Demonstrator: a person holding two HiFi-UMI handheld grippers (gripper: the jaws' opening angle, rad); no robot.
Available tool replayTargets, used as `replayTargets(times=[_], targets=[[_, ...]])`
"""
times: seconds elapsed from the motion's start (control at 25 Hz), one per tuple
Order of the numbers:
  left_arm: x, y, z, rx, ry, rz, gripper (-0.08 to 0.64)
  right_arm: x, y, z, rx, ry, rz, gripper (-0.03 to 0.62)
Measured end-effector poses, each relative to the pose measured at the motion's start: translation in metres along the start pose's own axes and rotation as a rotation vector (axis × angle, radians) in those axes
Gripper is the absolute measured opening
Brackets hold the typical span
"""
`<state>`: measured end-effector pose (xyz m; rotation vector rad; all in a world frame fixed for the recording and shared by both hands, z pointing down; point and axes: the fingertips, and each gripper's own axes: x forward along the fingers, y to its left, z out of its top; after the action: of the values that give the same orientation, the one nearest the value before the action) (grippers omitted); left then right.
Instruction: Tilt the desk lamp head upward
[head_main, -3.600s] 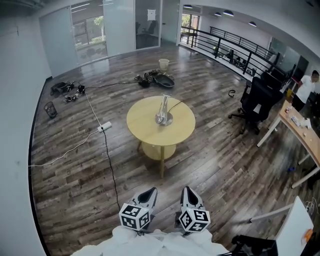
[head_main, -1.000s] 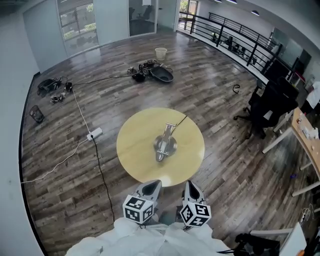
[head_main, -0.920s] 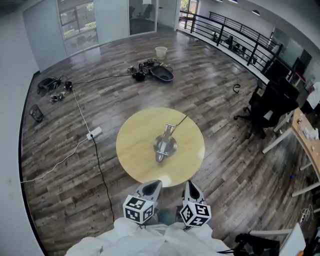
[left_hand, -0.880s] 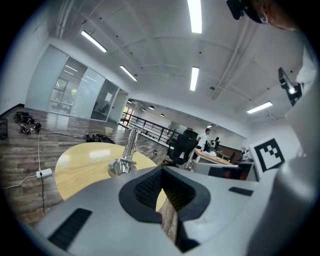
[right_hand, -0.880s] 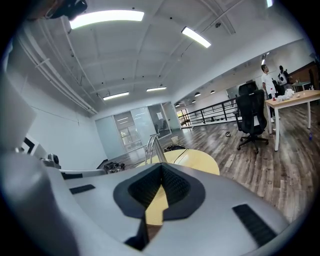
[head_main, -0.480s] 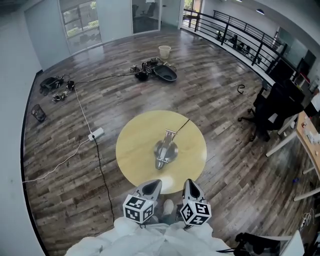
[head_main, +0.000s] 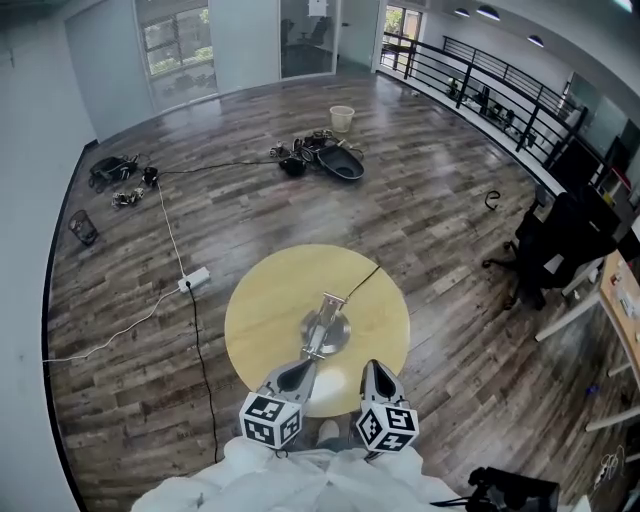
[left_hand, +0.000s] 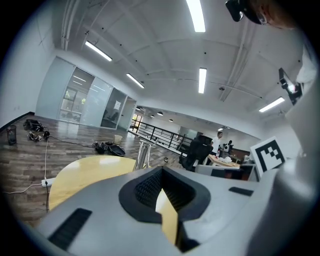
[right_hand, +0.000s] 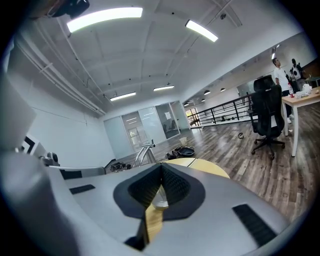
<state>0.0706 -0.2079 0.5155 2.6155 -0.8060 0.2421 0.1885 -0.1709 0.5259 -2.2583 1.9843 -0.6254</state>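
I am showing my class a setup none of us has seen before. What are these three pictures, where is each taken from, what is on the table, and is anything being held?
No robot arm here: a person holds a two-jaw gripper in each hand. The wide picture comes from a camera on their head, looking down at the left gripper and right gripper. The other two come from cameras on each gripper. On the round table stands a desk lamp. Both grippers are shut and empty.

no text, label or number can be read
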Motion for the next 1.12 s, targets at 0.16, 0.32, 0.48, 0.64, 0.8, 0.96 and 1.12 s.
replayTargets(times=[0.16, 0.32, 0.48, 0.64, 0.8, 0.96, 1.12], targets=[[0.018, 0.009, 0.020, 0.011, -0.063, 0.052, -0.002, 0.016, -0.021, 0.011, -0.003, 0.000, 0.013, 0.014], [0.027, 0.022, 0.029, 0.012, -0.086, 0.119, -0.002, 0.031, -0.038, 0.010, -0.001, 0.020, 0.028, 0.014], [0.031, 0.025, 0.028, 0.001, -0.074, 0.144, -0.002, 0.045, -0.045, 0.005, 0.014, 0.054, 0.043, 0.014], [0.038, 0.034, 0.025, -0.007, -0.050, 0.152, -0.002, 0.064, -0.037, -0.001, 0.000, 0.079, 0.074, 0.012], [0.039, 0.045, 0.022, -0.003, -0.034, 0.157, -0.002, 0.084, -0.039, -0.021, -0.035, 0.134, 0.111, 0.014], [0.034, 0.059, 0.006, 0.006, 0.005, 0.171, -0.002, 0.118, -0.041, -0.054, -0.104, 0.206, 0.241, 0.014], [0.028, 0.069, -0.022, 0.037, 0.042, 0.205, -0.002, 0.155, -0.033, -0.081, -0.304, 0.264, 0.427, 0.014]])
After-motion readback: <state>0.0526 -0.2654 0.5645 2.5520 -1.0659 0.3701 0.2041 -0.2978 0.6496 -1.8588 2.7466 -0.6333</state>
